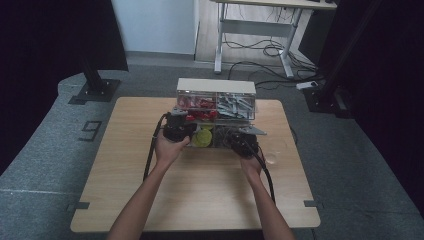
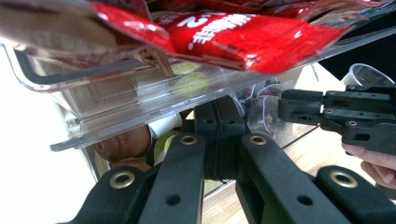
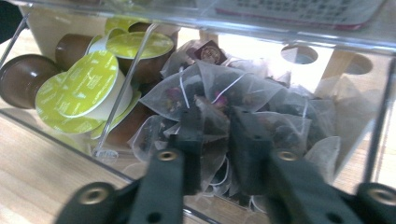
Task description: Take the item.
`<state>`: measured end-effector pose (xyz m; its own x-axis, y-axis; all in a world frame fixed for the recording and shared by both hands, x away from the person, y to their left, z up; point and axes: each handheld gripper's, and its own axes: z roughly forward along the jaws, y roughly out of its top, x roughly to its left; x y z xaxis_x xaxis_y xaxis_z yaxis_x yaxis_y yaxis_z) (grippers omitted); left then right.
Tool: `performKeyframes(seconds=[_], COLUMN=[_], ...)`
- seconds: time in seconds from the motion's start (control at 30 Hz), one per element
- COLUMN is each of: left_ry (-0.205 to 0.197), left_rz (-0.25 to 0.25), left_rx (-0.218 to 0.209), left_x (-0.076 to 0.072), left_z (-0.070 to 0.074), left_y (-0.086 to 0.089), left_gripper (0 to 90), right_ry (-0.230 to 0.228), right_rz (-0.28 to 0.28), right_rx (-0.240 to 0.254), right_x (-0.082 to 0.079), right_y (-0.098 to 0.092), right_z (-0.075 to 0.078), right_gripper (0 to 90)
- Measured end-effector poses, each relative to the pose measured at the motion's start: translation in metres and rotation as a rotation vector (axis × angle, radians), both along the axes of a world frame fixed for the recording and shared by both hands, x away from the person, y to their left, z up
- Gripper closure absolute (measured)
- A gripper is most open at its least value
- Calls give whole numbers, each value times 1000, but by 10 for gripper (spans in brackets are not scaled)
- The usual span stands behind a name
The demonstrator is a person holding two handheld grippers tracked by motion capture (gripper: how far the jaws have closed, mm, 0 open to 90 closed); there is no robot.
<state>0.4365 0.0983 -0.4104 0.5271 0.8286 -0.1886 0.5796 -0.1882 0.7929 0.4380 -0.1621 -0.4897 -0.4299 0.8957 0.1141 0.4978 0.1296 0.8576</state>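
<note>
1. At the bottom of the high view two bare forearms rise over the pale wooden table (image 1: pixel 200 195), the left hand (image 1: pixel 169 149) left of centre and the right hand (image 1: pixel 251 163) right of centre.
2. The left gripper (image 1: pixel 179 126) sits just above its hand, against the front of a clear two-tier organiser (image 1: pixel 216 107). In the left gripper view its jaws (image 2: pixel 219 135) stand pressed together at frame centre with nothing between them, tips just under the upper tray's edge.
3. The right gripper (image 1: pixel 244 141) reaches into the organiser's lower tier, right of centre. In the right gripper view its jaws (image 3: pixel 215 140) are slightly apart with a mesh tea bag (image 3: pixel 212 123) between them; whether they grip it I cannot tell.
4. More pyramid tea bags (image 3: pixel 261 98) pile behind it, in the centre and right of that view.
5. Left of a thin clear divider, brown coffee capsules with green lids (image 3: pixel 88 84) lie stacked in the upper left.
6. Red sachets (image 2: pixel 247 35) fill the upper tray, across the top of the left gripper view.
7. In the high view the upper tier's right half holds grey packets (image 1: pixel 235 105).
8. A small clear cup (image 1: pixel 272 157) stands on the table just right of the right hand.
9. Beyond the table, at top centre, a white desk frame (image 1: pixel 255 30) stands over loose cables on the floor.
</note>
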Motion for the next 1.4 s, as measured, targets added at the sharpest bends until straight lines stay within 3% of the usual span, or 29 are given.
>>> performKeyframes(seconds=[0.1, 0.17, 0.7, 0.83, 1.03, 1.4], left_ry=[2, 3, 0, 2, 2, 2], left_rz=[0, 1, 3, 2, 5, 7], left_rx=[-2, -5, -7, -6, -9, -6], left_x=[0, 0, 0, 0, 0, -1], left_z=[0, 0, 0, 0, 0, 0], left_y=[0, 0, -2, -2, -2, -4], left_gripper=[900, 899, 896, 897, 896, 894], right_ry=[7, 8, -64, -73, -89, -92], right_rz=[19, 26, 70, 74, 80, 89], right_rx=[6, 10, 24, 33, 6, 29], right_x=[0, -1, -14, -17, -21, -28], right_y=[0, -1, -8, -11, -11, -15], right_z=[0, 1, 19, 22, 26, 32], right_gripper=[873, 889, 894, 893, 893, 893])
